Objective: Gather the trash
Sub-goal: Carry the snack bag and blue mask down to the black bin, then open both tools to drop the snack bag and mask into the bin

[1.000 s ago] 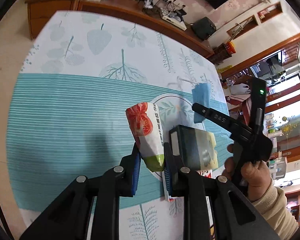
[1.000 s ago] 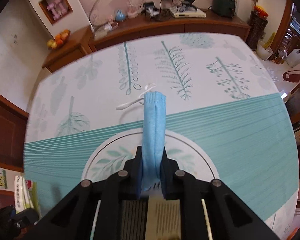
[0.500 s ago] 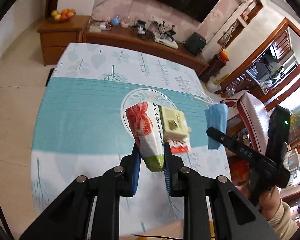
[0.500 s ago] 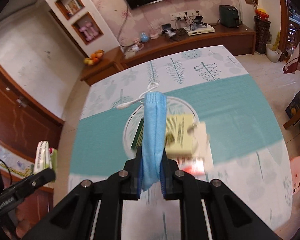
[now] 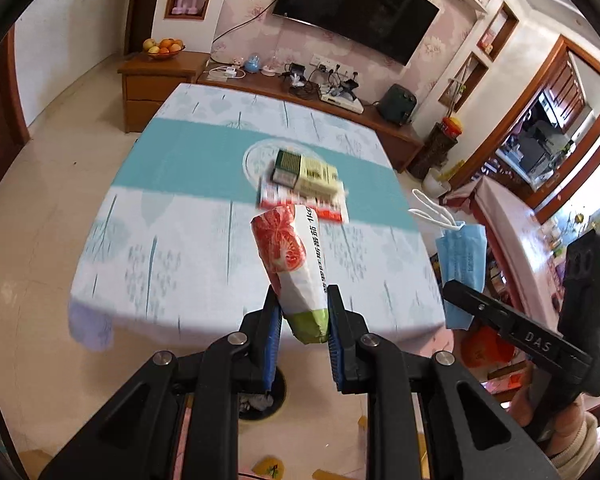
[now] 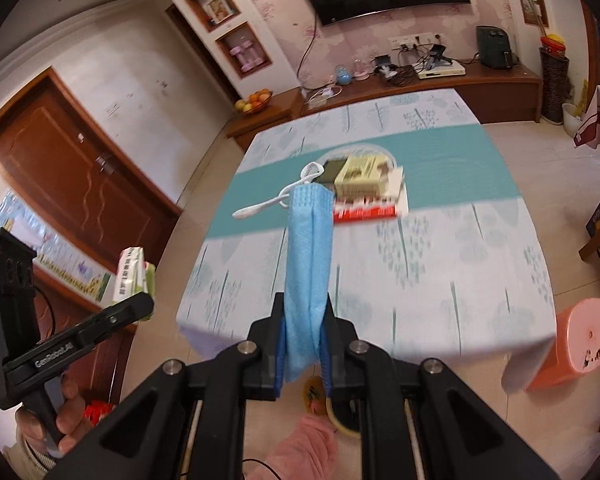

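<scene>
We see a table [image 5: 172, 248] under a teal-banded leaf-print cloth, with 2 stacked boxes [image 5: 306, 178] near its middle. Behind it stand a wall-mounted TV [image 5: 356, 8], a fruit bowl [image 5: 163, 47] and a pink stool [image 6: 576, 342].

Glossy plastic packet [image 5: 296, 264], soft nonwoven mask [image 6: 308, 256]

A box [image 5: 308, 171] lies on a packet [image 5: 300, 203] at the middle of the table [image 5: 172, 240].

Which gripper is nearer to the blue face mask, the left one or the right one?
Right. The right gripper has the face mask between its jaws; the left gripper is off to the side, shut on a snack bag.
</scene>
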